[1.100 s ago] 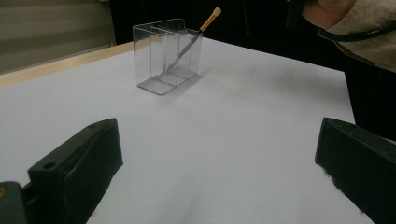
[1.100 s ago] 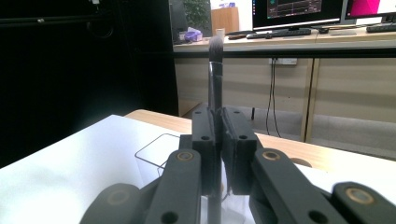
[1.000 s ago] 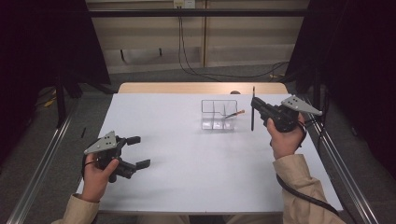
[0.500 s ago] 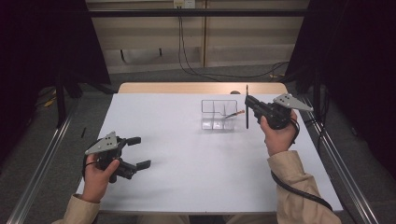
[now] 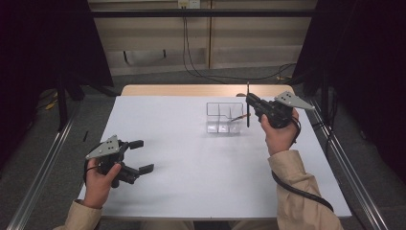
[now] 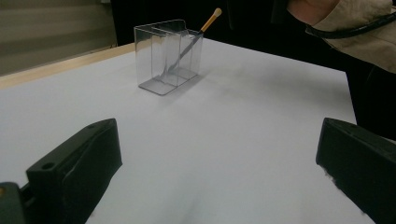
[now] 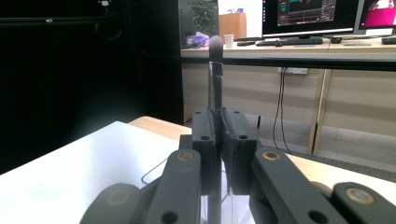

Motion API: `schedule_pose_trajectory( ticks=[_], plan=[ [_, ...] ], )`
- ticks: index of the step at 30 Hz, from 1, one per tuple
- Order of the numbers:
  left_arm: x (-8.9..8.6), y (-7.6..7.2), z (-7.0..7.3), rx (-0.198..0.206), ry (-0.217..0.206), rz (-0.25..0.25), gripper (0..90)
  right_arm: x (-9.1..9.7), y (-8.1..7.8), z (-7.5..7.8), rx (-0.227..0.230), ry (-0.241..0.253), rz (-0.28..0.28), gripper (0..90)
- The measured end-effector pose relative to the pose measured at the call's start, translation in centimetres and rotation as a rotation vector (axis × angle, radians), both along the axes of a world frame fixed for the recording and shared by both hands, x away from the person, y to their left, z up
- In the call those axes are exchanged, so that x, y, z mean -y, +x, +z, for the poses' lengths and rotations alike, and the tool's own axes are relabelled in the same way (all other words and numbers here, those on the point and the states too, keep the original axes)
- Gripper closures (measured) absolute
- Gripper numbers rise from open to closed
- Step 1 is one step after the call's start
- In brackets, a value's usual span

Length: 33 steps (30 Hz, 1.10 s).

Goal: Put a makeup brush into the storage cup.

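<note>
Black and slender, the makeup brush (image 5: 247, 103) is standing upright in the right gripper (image 5: 250, 101), whose jaws are pinching shut on its handle, just beside the clear acrylic organizer (image 5: 224, 117) at its right end; its soft dark tuft (image 7: 215, 47) is pointing up; to seat it well I judge the person should be centring it over an open compartment, keeping it vertical, lowering before releasing; a tan-tipped brush (image 6: 211, 21) is already leaning inside; the left gripper (image 5: 138, 156) is resting wide open, holding nothing, well apart from the organizer.

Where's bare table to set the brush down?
Bare white table runs between the left gripper and the clear organizer, and along the near edge. Crowded only beside the organizer, where the right gripper holds the black brush.
</note>
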State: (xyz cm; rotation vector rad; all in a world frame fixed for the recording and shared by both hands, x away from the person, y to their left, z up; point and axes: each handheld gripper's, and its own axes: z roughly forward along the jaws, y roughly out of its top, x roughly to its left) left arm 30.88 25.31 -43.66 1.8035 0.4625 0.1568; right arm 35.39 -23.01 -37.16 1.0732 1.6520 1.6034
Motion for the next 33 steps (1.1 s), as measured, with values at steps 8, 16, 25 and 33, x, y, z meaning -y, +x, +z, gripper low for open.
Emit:
schedule_pose_trajectory(
  ticks=[8, 16, 25, 33],
  plan=[
    [0.0, 0.0, 0.0, 0.0, 0.0, -0.002, 0.0, -0.3, 0.5, 0.5, 0.009, 0.001, -0.004, 84.6],
    [0.0, 0.0, 0.0, 0.001, -0.001, -0.003, 0.0, -0.7, 0.9, 0.7, 0.021, 0.008, -0.011, 84.7],
    [0.0, 0.1, -0.1, -0.002, 0.001, -0.01, 0.0, -1.0, 1.7, 0.5, 0.021, 0.004, -0.025, 84.7],
    [0.0, 0.2, -0.1, -0.004, -0.001, -0.009, 0.0, -1.2, 2.1, 0.6, 0.029, -0.006, -0.029, 84.6]
  ],
)
